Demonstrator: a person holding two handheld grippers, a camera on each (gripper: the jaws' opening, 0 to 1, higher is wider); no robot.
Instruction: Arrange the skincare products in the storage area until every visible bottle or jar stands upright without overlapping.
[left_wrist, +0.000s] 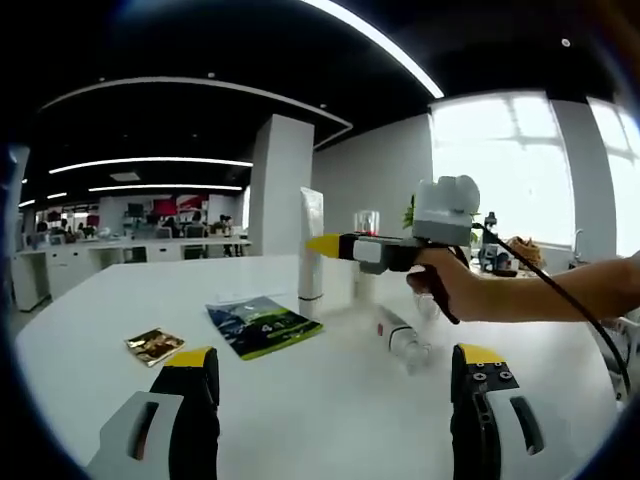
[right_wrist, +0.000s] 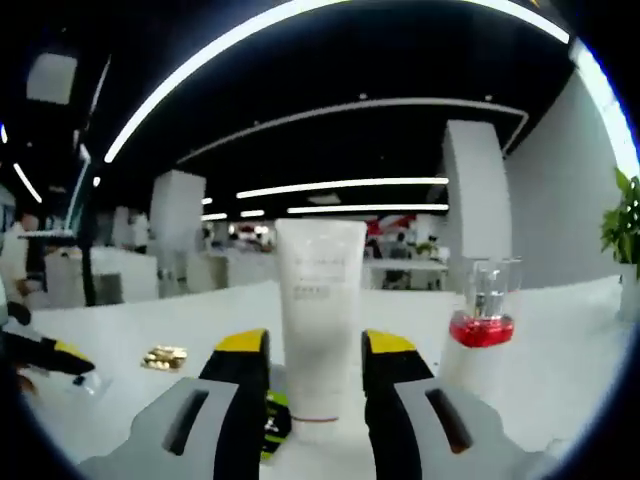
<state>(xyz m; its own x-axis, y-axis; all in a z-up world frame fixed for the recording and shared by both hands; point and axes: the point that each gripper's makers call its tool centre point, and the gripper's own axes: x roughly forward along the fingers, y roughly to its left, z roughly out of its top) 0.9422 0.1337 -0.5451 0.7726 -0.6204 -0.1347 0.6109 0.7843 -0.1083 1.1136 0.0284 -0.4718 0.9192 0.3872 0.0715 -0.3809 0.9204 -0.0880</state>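
Left gripper view showed your left hand-held gripper (left_wrist: 335, 385) low over the white surface (left_wrist: 120, 310), with its two jaws wide apart and nothing between them. Past it, a clear bottle (left_wrist: 400, 340) lay on its side on the surface. Far behind that, a tall white tube (left_wrist: 311, 245) stood upright. A dark green packet (left_wrist: 264, 325) lay flat to the left of the tube, and a small gold packet (left_wrist: 154, 345) lay further left. Your right hand-held gripper (left_wrist: 325, 245) reached in from the right, held in your hand (left_wrist: 445, 285), with its yellow tip up against the tube.

Right gripper view showed the same white tube (right_wrist: 318, 315) standing upright between the jaws of your right hand-held gripper (right_wrist: 315, 350). The jaws sat close on both sides of it. I could not tell if they were squeezing it. A clear bottle with a red band (right_wrist: 483, 315) stood upright to the right, apart from the tube. The small gold packet (right_wrist: 165, 356) lay to the left.
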